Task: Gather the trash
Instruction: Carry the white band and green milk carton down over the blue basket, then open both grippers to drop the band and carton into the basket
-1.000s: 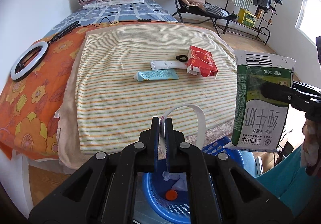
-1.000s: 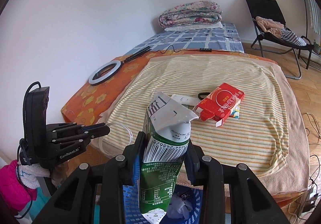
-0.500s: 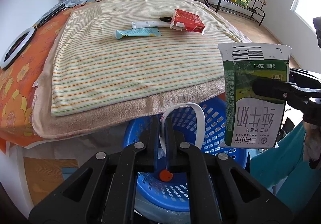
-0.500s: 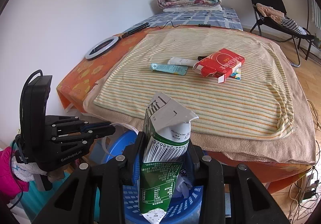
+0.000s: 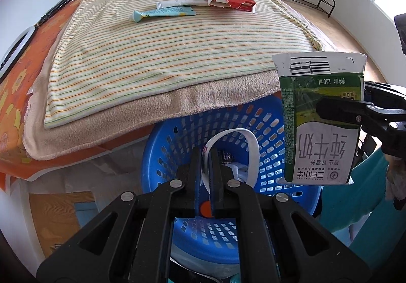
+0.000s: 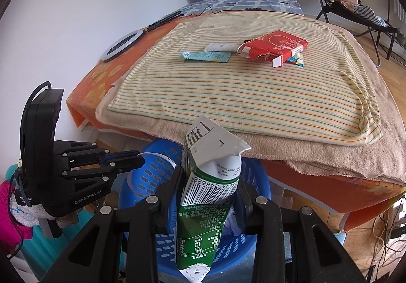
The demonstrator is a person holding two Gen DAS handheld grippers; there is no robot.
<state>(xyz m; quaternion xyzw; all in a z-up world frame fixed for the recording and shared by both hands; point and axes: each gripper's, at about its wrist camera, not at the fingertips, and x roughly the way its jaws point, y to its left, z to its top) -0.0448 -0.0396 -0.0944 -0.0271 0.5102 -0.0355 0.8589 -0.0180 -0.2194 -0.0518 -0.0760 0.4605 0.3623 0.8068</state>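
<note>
Bed [image 6: 253, 95]: one, with a striped blanket [image 5: 177, 36] over a beige towel [image 5: 152, 110]; its near edge hangs above the basket
Basket [image 5: 177, 135]: one, blue, on the floor under the bed edge, with some trash inside
My left gripper [image 5: 206, 163]: I hold it level above the basket, pointing to the bed, fingers clenched on a white strip [image 5: 250, 140] that loops up between them
My right gripper [image 6: 210, 181]: I hold it over the basket too, fingers grasping the milk carton [image 6: 205, 201] from both sides
Milk carton: one, green and white, upside down, long axis vertical, torn flap at top, hanging above the right side of the basket
Things on the blanket: one red box [image 6: 274, 45], two tubes, one teal [image 6: 205, 55] and one white [image 6: 219, 47], all lying flat, well apart from my grippers
</note>
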